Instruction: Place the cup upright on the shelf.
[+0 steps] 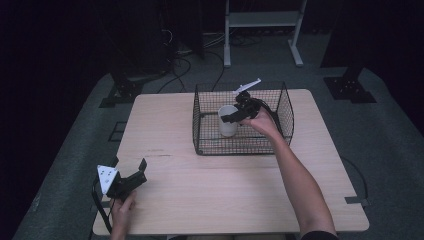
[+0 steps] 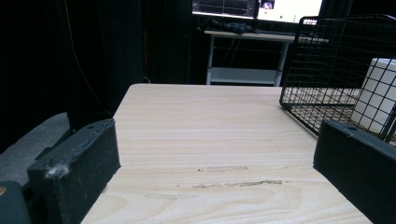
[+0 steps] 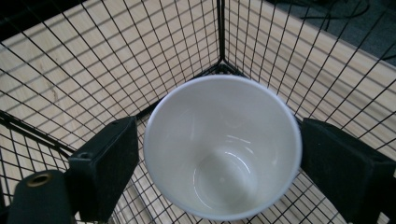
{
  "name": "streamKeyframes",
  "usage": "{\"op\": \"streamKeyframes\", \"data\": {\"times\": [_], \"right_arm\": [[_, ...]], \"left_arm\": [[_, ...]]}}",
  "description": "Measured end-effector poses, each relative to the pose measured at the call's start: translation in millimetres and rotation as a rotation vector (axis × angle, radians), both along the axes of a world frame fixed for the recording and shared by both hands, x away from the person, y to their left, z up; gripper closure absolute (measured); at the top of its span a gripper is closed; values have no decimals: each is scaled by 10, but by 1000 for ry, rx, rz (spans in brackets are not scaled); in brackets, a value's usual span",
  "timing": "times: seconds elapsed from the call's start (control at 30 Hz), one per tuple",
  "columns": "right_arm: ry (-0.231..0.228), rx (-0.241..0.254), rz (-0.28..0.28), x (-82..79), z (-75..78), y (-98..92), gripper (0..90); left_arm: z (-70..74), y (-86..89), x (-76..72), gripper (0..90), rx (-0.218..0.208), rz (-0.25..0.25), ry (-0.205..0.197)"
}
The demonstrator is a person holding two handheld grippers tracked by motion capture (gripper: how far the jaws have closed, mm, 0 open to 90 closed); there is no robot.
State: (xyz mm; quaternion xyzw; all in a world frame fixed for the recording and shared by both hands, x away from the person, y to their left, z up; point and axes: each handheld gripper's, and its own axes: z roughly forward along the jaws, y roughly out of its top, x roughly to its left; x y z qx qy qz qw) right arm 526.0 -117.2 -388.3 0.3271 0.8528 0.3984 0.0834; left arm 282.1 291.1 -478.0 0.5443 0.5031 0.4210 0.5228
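White and glossy, the cup (image 3: 223,144) stands upright inside the wire basket (image 1: 285,107) on the desk (image 1: 165,125). It is judged light, rigid and slippery. The right gripper (image 3: 219,154) fingers (image 3: 109,161) are spread beside its rim, seemingly just short of contact; opposite walls are best pinched. The left gripper (image 1: 131,176) rests open, empty.

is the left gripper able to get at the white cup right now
Probably not as things stand. The left gripper rests open at the table's near left corner, far from the white cup, which stands inside the wire basket with the right gripper already around it.
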Motion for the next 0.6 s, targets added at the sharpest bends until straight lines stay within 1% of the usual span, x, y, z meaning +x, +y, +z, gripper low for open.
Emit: {"op": "streamKeyframes", "data": {"times": [0.17, 0.23, 0.3, 0.43, 0.47, 0.53, 0.6], "right_arm": [[-13, 51, -16, -28, 104, -76, 124], [-19, 77, -17, -60, 157, -119, 124], [-29, 92, -17, -95, 204, -162, 124], [-33, 102, -12, -167, 288, -247, 125], [-43, 105, -13, -189, 311, -269, 125], [-51, 126, -8, -229, 353, -314, 125], [-55, 131, -7, -268, 380, -352, 126]], "left_arm": [[0, 5, 0, 0, -6, -1, -1], [0, 4, -2, 0, -6, 0, -1], [1, 2, -5, 0, -2, -1, -1], [1, 2, -5, 0, -2, 0, 1], [1, 1, -4, 0, -2, 0, 1], [1, -1, -5, 0, -1, 1, 1], [1, -1, -5, 0, 0, 1, 1]]}}
